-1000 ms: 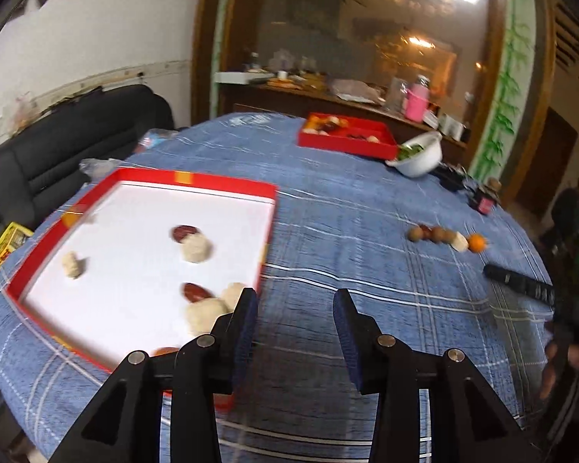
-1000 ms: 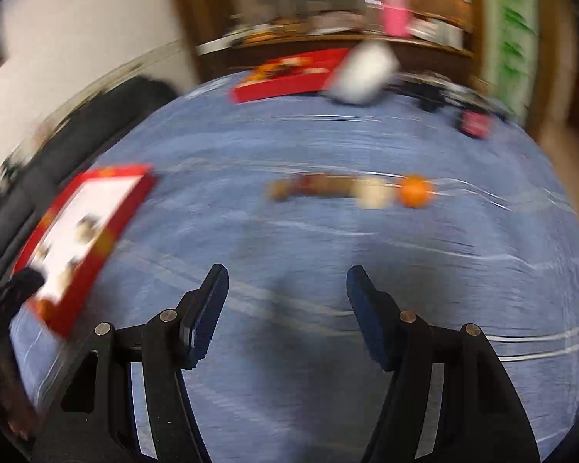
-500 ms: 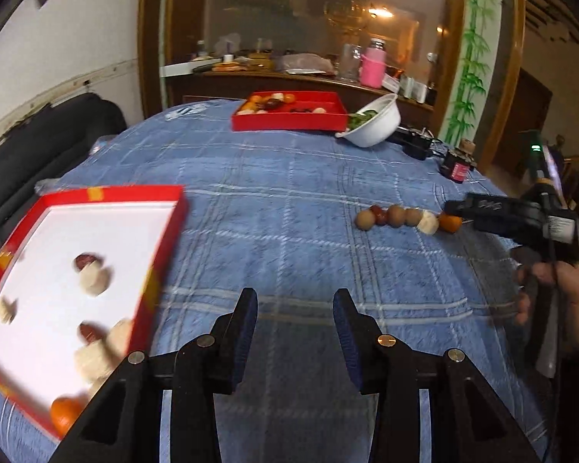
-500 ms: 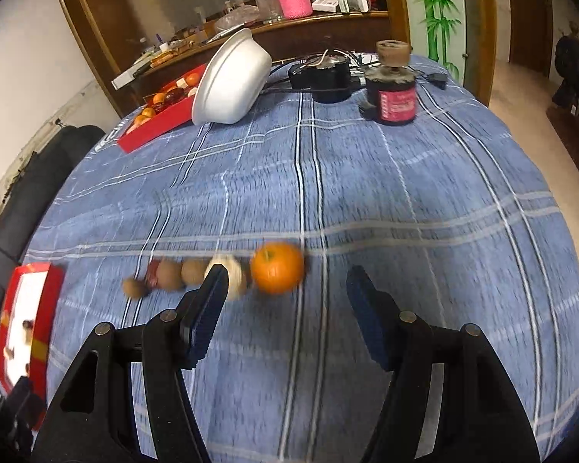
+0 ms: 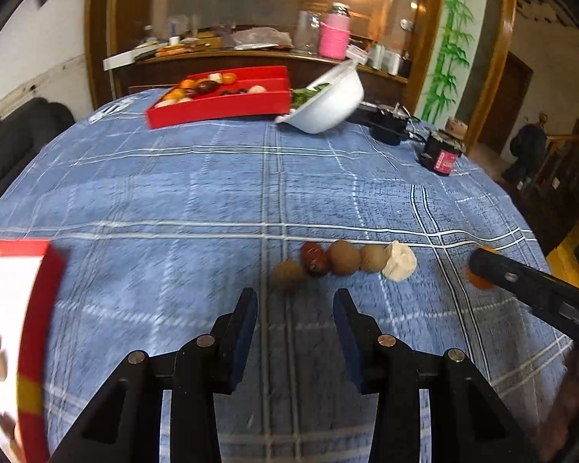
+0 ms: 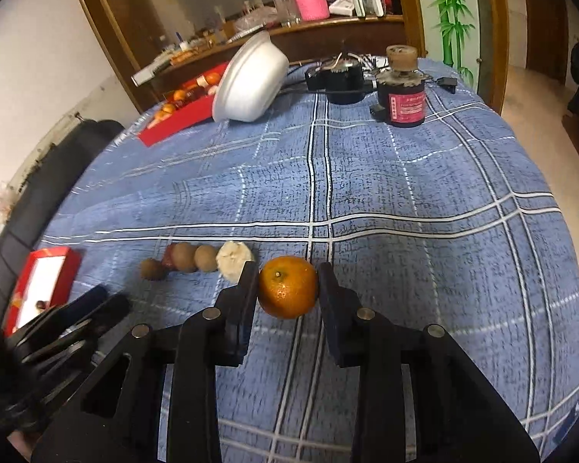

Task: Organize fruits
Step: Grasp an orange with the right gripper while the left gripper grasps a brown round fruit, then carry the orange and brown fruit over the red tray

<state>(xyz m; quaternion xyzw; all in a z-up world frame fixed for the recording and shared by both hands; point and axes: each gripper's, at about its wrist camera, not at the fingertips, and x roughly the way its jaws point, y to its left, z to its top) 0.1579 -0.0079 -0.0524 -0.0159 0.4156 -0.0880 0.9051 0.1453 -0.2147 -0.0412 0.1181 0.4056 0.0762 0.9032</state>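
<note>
A row of small fruits lies on the blue checked tablecloth: a brown longan (image 5: 288, 276), a red date (image 5: 313, 257), two more brown fruits (image 5: 342, 257), a white peeled piece (image 5: 400, 260) and an orange (image 6: 288, 286). My left gripper (image 5: 295, 303) is open and empty, just short of the row's left end. My right gripper (image 6: 288, 272) is open with its fingers either side of the orange, close to it. The right gripper's finger (image 5: 521, 283) hides most of the orange in the left wrist view.
A red tray with a white floor (image 5: 38, 308) holding several fruits sits at the left edge. A far red tray of fruit (image 5: 220, 106), a tipped white bowl (image 5: 324, 104), a dark jar (image 6: 403, 94) and black cables stand at the back.
Both grippers have closed in on the fruit row. The left swung right, away from the red tray. The right moved forward until the orange sits between its fingers.
</note>
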